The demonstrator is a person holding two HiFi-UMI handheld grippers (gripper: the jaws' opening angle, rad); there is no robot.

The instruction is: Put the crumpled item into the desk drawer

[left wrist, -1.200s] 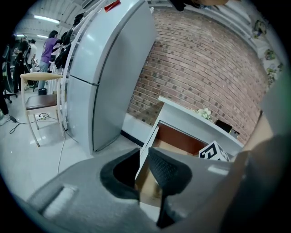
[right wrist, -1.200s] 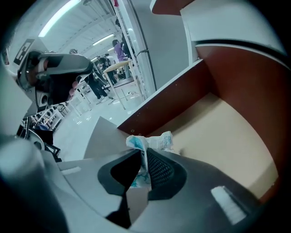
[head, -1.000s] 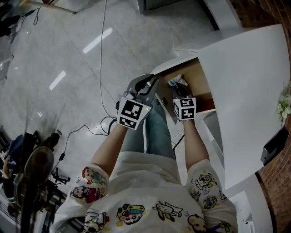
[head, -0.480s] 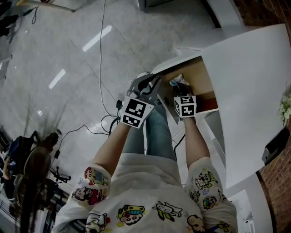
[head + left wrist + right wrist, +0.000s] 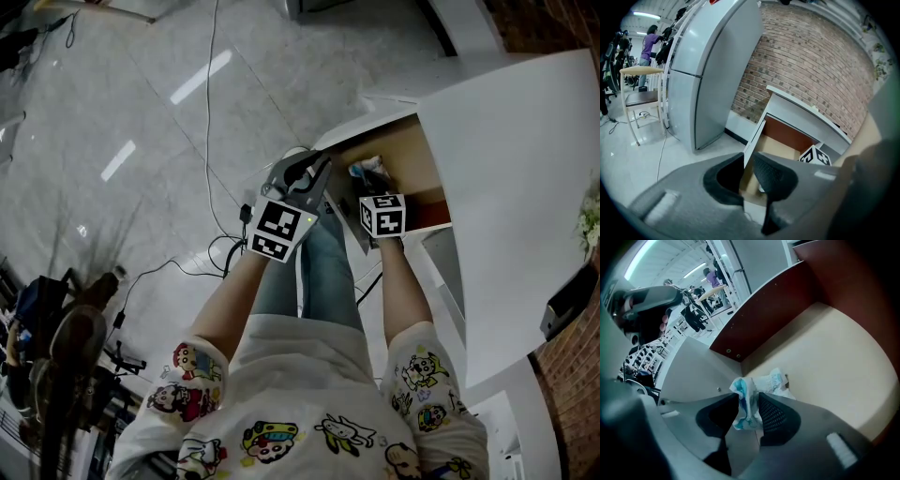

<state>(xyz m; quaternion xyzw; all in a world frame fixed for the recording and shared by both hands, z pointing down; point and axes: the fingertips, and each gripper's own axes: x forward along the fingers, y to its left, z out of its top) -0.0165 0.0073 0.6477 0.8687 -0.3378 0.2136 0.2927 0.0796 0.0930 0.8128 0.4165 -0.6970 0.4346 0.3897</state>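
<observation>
One crumpled item (image 5: 746,401), a white wad with blue print, sits between the jaws of the right gripper (image 5: 749,398), low inside the open drawer (image 5: 825,362). Its far part appears to lie on the pale drawer floor, close to the corner where the dark red side wall meets the front; its near part hangs down in the gap between the jaws. Those jaws have just been opening and now stand about half apart, so the wad looks loose rather than pinched, though it brushes both pads.

The left gripper (image 5: 748,158) is outside the drawer, its jaws drawn narrow on the thin white edge of the drawer front (image 5: 757,136) — apparently holding the drawer out from under the white desk (image 5: 525,169).

The item is as good as placed, so the risks lie in getting out. The paper reaches deep between the pads, and a fold could catch on the ribbed face and ride up when the right gripper lifts, which would drag the wad out over the rim. A straight, slow rise with the jaws spread wider would lessen that. The wad also lies hard by the front corner — if it springs up, it might foul the desk edge as the drawer shuts. And pushing the drawer in before the right gripper is clear would trap it.
</observation>
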